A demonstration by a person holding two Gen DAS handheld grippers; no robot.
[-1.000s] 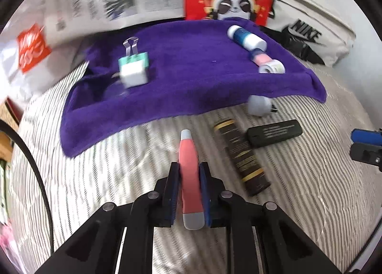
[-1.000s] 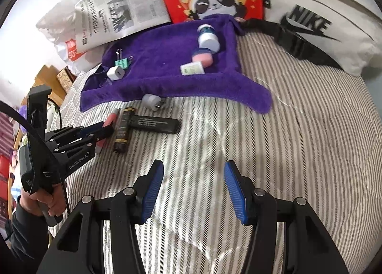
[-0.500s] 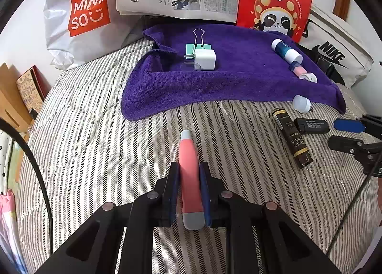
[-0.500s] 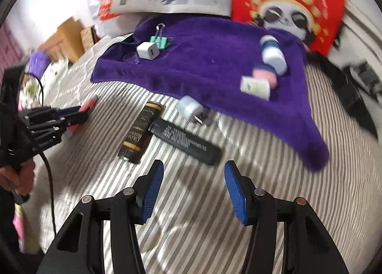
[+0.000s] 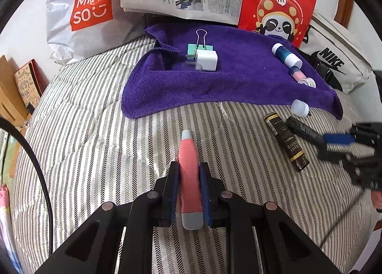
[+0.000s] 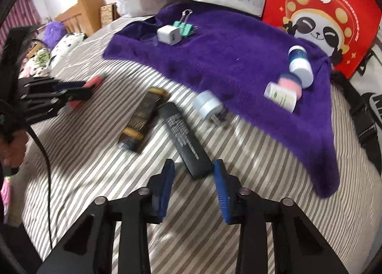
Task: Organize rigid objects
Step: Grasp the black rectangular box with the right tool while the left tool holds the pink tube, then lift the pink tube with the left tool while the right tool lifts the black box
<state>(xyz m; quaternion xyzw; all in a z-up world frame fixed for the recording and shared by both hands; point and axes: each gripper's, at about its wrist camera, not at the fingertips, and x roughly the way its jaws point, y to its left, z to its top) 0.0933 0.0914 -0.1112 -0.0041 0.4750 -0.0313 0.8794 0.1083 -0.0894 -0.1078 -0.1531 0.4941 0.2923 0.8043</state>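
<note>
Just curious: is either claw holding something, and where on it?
The left claw grips a pink tube near its grey end. The right claw is closing, holding nothing yet.

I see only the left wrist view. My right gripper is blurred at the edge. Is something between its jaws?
Observer: Yes. The right gripper is closing around the near end of the black rectangular case; the pads do not press it yet.
Operator: What lies beyond the left gripper's side of the bed?
Observer: A wooden headboard and a fluffy purple toy stand there.
Operator: Does the round white plug have prongs?
Observer: Yes, the round white plug shows metal prongs pointing toward the camera, on the striped sheet.
</note>
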